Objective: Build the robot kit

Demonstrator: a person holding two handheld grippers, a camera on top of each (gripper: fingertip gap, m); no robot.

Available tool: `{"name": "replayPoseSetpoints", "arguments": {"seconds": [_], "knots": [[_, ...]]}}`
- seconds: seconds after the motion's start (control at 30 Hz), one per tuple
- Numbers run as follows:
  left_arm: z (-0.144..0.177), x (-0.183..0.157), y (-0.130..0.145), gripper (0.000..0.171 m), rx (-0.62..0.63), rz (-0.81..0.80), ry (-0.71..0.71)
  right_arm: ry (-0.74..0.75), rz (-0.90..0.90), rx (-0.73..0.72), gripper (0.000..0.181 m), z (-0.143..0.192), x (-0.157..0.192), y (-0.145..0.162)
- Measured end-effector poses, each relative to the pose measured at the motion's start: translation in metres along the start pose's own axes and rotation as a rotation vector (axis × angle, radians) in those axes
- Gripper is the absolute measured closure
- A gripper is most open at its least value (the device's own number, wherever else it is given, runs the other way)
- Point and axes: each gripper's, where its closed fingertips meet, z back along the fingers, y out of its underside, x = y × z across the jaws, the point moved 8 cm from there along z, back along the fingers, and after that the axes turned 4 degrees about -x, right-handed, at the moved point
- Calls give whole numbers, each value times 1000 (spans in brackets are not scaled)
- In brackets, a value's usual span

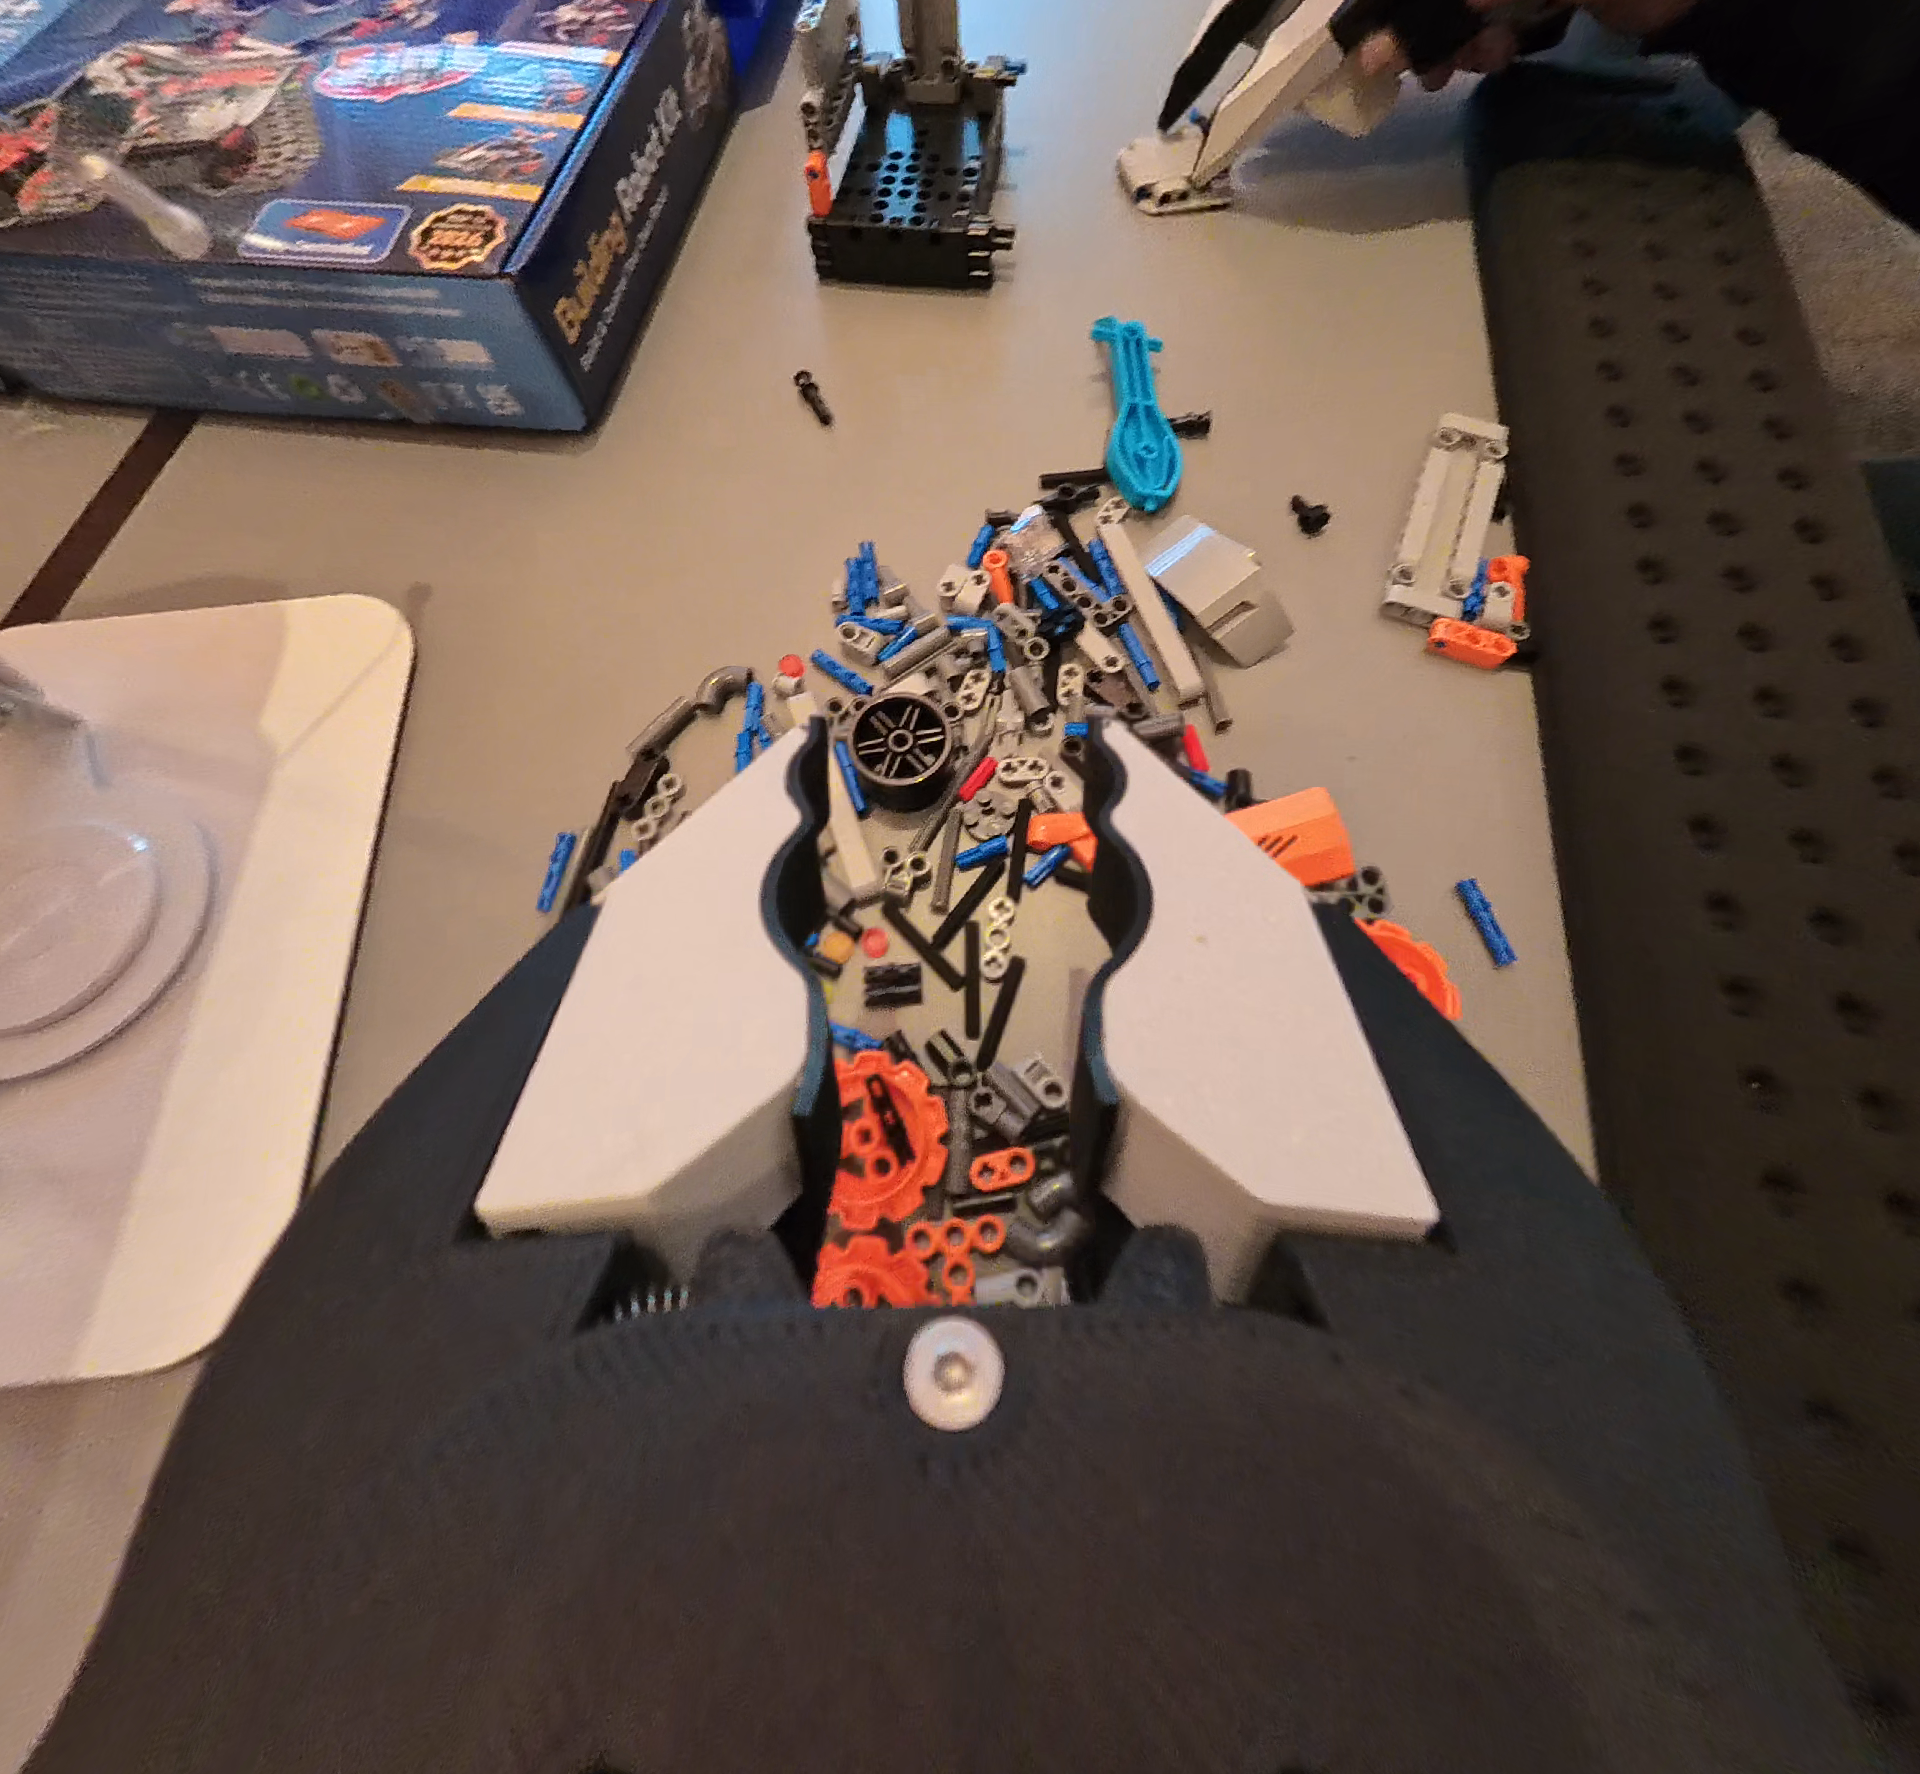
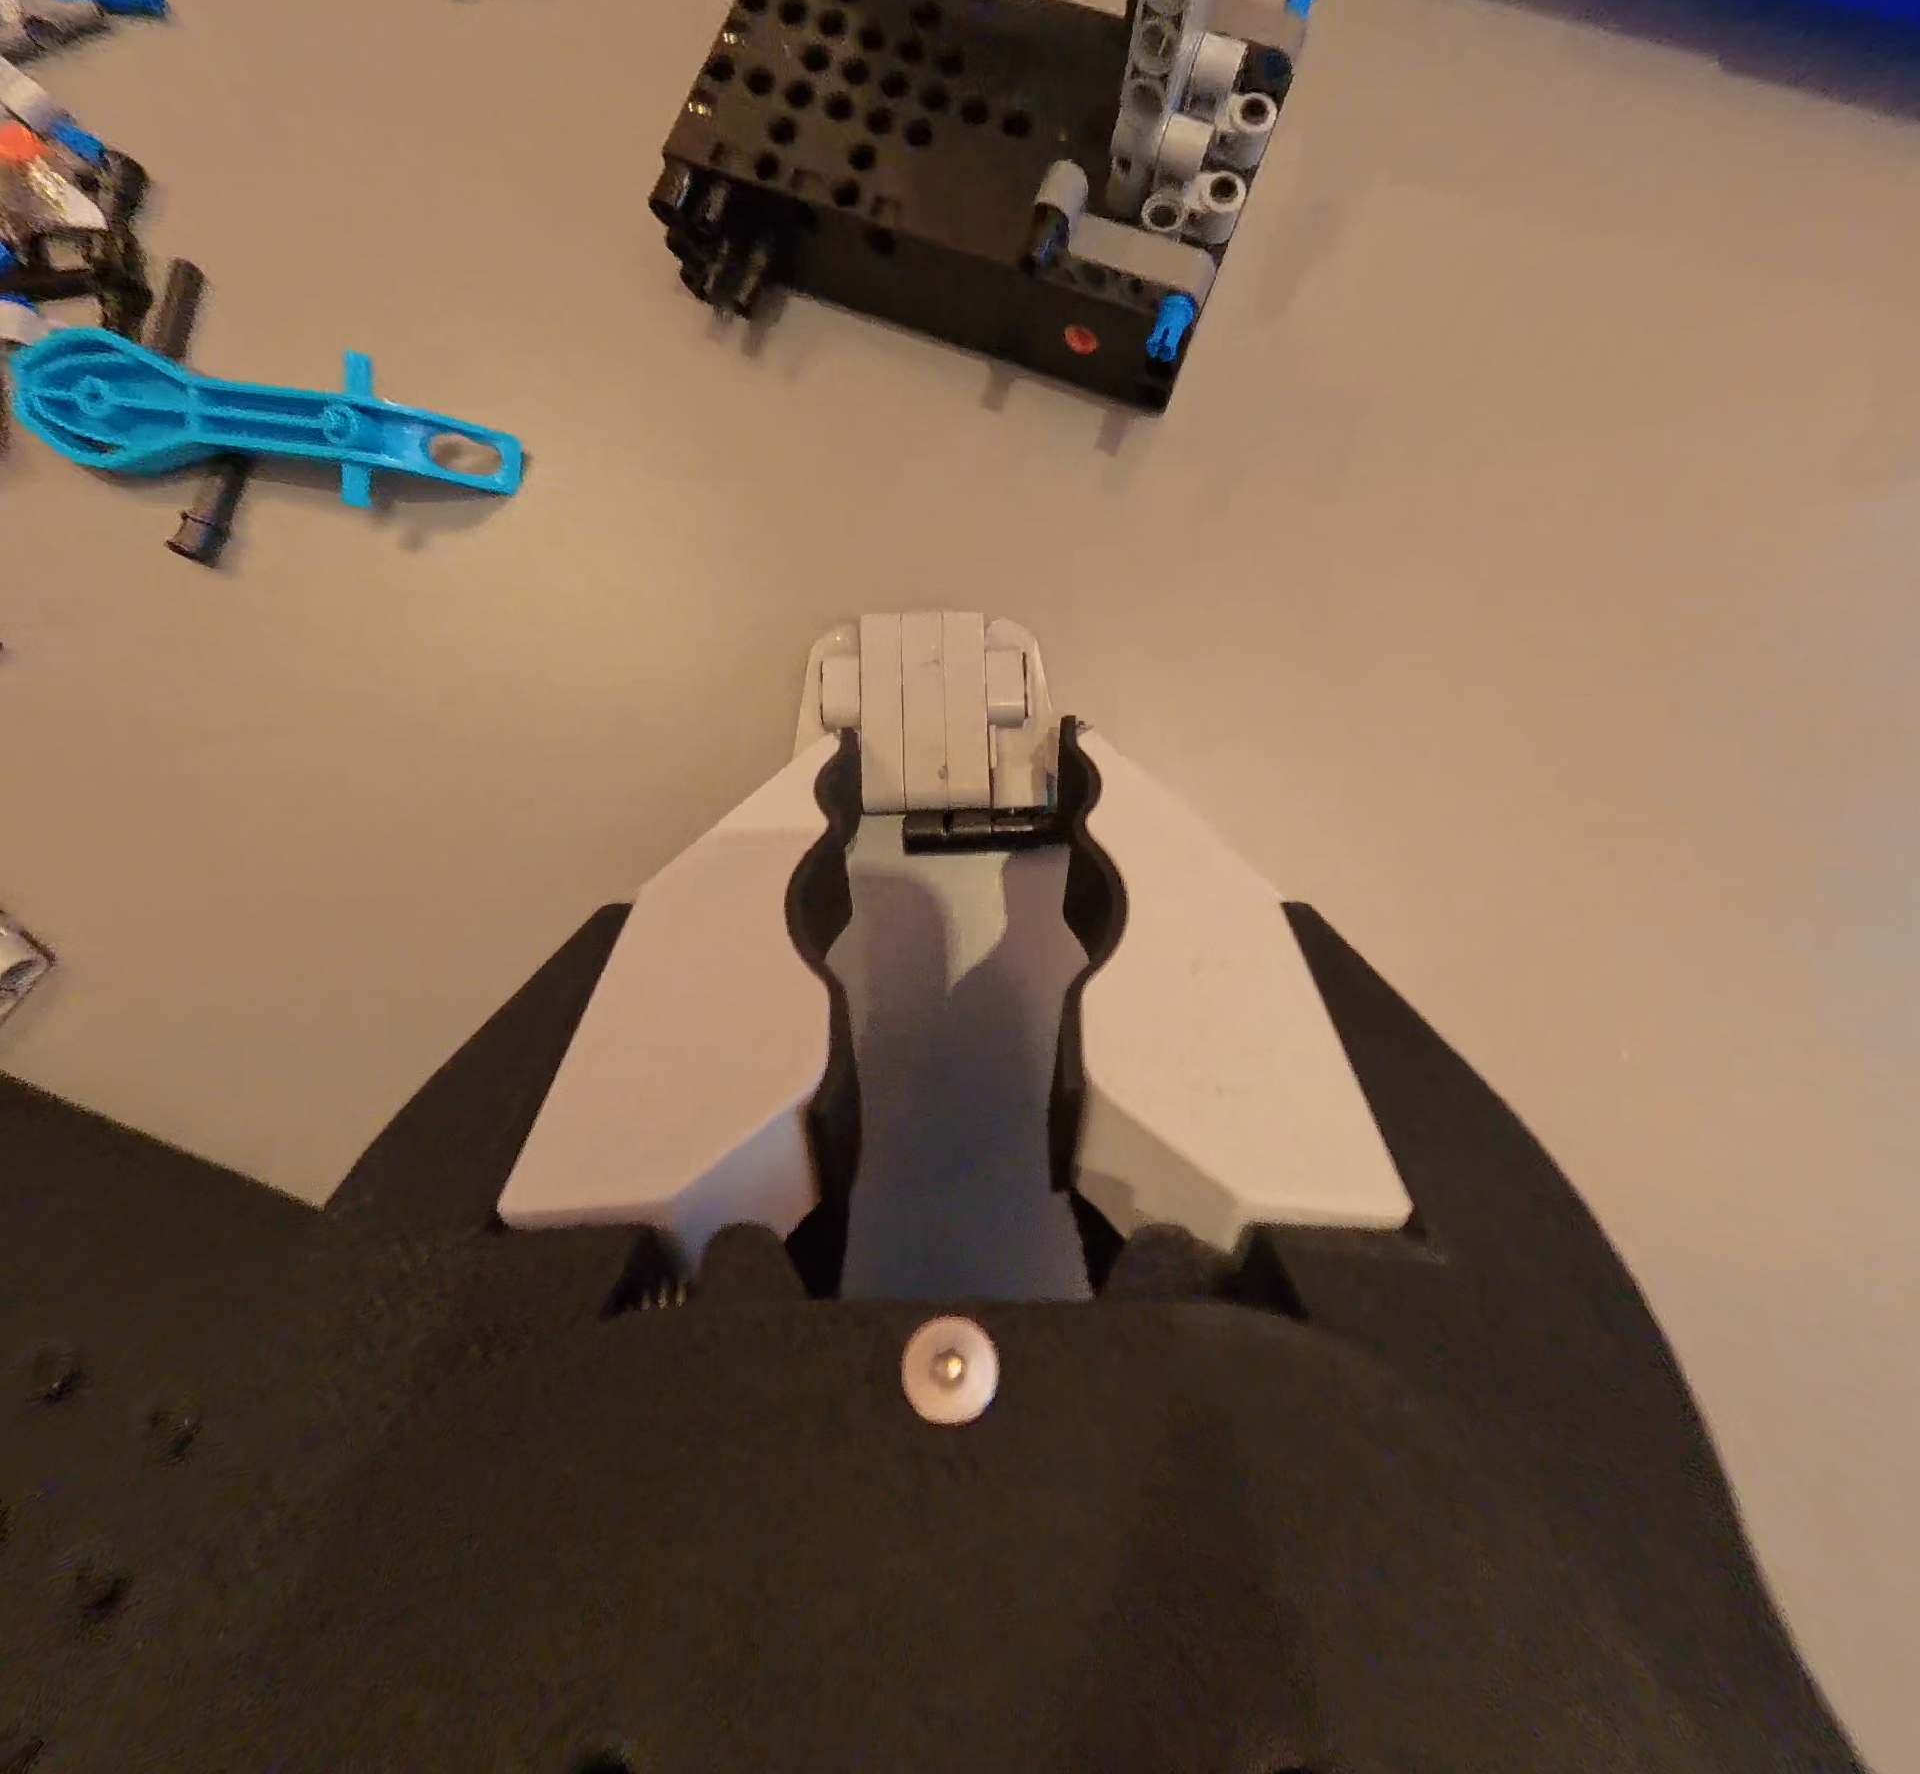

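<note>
r gripper (image 2: 951,748) jaws clamp grey part (image 2: 925,716), open table (image 2: 1455,685) ahead.

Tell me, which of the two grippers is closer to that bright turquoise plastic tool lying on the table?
Right, though not by much. The right gripper sits just past the turquoise tool, its tips around a small grey block assembly. The left gripper hovers open over the loose parts pile, short of it.

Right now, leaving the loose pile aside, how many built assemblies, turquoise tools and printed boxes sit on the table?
Built assemblies: 3 (black base with tower, small grey assembly between the right gripper fingers, grey-and-orange assembly)
Turquoise tool: 1
Printed box: 1
Total: 5
</note>
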Motion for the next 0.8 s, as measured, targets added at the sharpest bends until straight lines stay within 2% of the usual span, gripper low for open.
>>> {"name": "replayPoseSetpoints", "arguments": {"seconds": [0.23,0.33,0.47,0.67,0.8], "knots": [[11,17,10,127,25,27,-40,50,-14,-3,139,9,-11,-5],[18,24,12,127,40,22,-68,91,39,-5,139,18,-5,-10],[25,33,16,129,45,40,-85,8,142,-42,148,19,28,-27],[28,38,21,136,66,31,-103,-205,262,-62,161,3,91,-50],[29,39,24,142,69,24,-100,-353,356,-55,164,-2,127,-53]]}}
